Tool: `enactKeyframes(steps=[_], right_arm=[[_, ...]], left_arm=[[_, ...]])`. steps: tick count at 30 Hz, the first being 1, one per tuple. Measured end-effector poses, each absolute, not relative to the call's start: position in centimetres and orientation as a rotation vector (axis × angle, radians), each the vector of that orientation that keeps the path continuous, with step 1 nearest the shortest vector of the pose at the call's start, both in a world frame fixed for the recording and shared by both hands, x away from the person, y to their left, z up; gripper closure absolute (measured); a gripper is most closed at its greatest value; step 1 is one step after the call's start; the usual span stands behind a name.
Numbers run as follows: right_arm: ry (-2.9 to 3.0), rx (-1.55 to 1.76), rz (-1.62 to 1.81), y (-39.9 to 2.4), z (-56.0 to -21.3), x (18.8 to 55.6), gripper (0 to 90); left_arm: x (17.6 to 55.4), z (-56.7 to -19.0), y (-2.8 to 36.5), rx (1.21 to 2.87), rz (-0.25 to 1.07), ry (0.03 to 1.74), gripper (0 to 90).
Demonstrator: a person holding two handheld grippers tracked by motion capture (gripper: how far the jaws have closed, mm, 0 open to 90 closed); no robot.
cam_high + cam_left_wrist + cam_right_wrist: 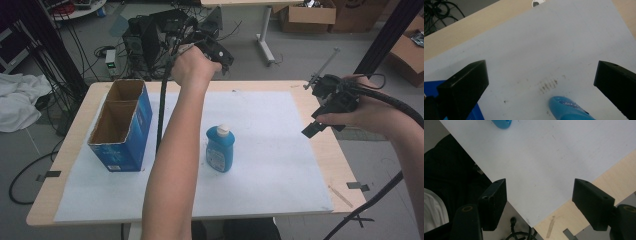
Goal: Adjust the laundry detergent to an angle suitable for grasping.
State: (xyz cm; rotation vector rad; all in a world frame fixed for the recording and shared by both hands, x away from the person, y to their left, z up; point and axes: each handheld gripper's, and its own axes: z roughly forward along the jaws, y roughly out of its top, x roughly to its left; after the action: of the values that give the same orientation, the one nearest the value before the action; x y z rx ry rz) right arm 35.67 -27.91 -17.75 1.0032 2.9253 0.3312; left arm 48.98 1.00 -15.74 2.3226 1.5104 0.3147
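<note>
Bottle [220, 149], centre frame: smooth, probably slippery plastic, likely light; grip its flat body. Left tool [541, 82] and right tool [539, 202] gape wide, empty.

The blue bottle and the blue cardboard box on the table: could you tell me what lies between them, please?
In the high view, the person's left forearm crosses above the gap between the blue bottle and the blue cardboard box; beneath it lies bare white sheet.

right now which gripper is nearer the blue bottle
Left. The left gripper is held above the table's far edge, behind the bottle, jaws open. The right gripper is off by the table's right edge, farther away.
</note>
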Motion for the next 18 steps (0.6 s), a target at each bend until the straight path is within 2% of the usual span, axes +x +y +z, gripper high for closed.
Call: enactKeyframes(steps=[13,18], right_arm=[[2.911,1.001,0.367,-28.07,-17.87,35.64,27.1],[2.892,0.963,0.484,-28.05,-18.56,35.33,24.7]], left_arm=[[48.74,-15.66,1.18,2.338,0.312,1.497,0.1],[48.68,-15.69,1.20,2.341,0.306,1.497,0.1]])
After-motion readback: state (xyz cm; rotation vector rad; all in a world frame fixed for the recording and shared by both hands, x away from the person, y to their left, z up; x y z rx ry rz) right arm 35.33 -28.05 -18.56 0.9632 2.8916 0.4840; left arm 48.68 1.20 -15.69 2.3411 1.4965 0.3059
